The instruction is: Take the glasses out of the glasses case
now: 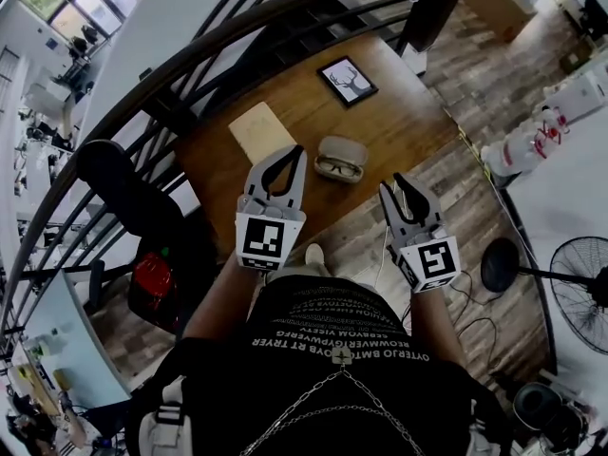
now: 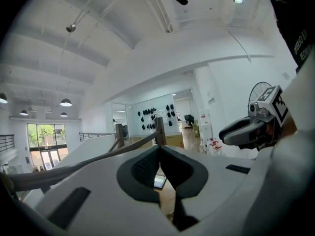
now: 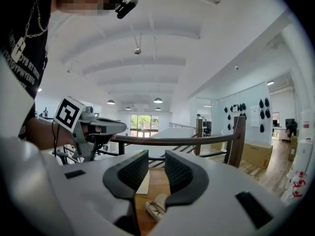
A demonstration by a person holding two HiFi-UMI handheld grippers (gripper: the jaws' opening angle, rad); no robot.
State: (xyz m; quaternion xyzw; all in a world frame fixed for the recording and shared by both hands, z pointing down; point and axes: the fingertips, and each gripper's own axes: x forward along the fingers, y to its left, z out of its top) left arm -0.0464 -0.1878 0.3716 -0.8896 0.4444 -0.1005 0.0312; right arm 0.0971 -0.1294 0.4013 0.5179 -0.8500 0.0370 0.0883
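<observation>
An open beige glasses case (image 1: 340, 158) lies on the wooden table (image 1: 399, 112), with dark-rimmed glasses (image 1: 338, 167) inside it. Both grippers are held up in the air on the near side of the table, apart from the case. My left gripper (image 1: 293, 152) is to the left of the case, its fingertips touching and nothing between them (image 2: 158, 149). My right gripper (image 1: 391, 184) is lower right of the case, its jaws a small gap apart and empty (image 3: 156, 156). Beneath them the right gripper view shows the case (image 3: 156, 208).
A black-framed picture (image 1: 347, 81) and a tan board (image 1: 262, 133) lie on the table. A dark curved railing (image 1: 218, 36) runs behind it. A black chair (image 1: 114, 174) stands at left, a floor fan (image 1: 579, 293) at right, and cables (image 1: 470, 297) lie on the floor.
</observation>
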